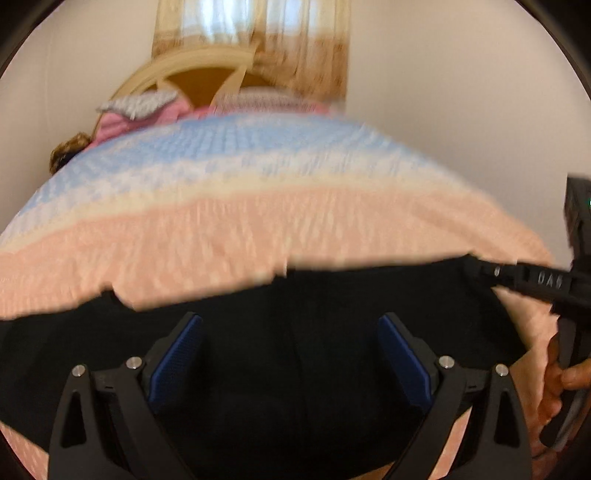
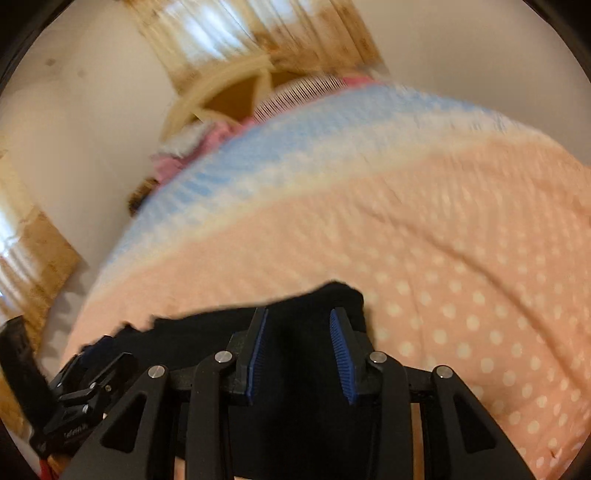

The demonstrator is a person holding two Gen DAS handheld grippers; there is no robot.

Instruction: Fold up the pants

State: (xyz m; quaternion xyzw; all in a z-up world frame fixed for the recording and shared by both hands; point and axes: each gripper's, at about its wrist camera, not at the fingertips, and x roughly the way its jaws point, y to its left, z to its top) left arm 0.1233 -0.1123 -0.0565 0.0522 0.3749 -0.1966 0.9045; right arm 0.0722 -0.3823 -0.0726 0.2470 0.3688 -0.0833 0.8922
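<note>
Black pants (image 1: 258, 302) lie flat across the near part of a bed with a peach and blue dotted blanket (image 1: 258, 229). My left gripper (image 1: 290, 332) hovers over the middle of the pants, its jaws wide open and nothing between the blue pads. My right gripper (image 2: 297, 321) stands over the pants' right end (image 2: 328, 295), its jaws partly open; black cloth shows in the gap, and the ribbed pad faces stay bare. In the left wrist view the right gripper (image 1: 491, 275) reaches in from the right edge, held by a hand (image 1: 554, 387). Both views are blurred.
The blanket (image 2: 461, 258) spreads far beyond the pants. Pink and grey pillows (image 1: 140, 107) lie against a wooden headboard (image 1: 207, 74) at the far end, under a curtained window (image 1: 251, 33). Pale walls flank the bed. The left gripper's body (image 2: 92, 376) shows at lower left.
</note>
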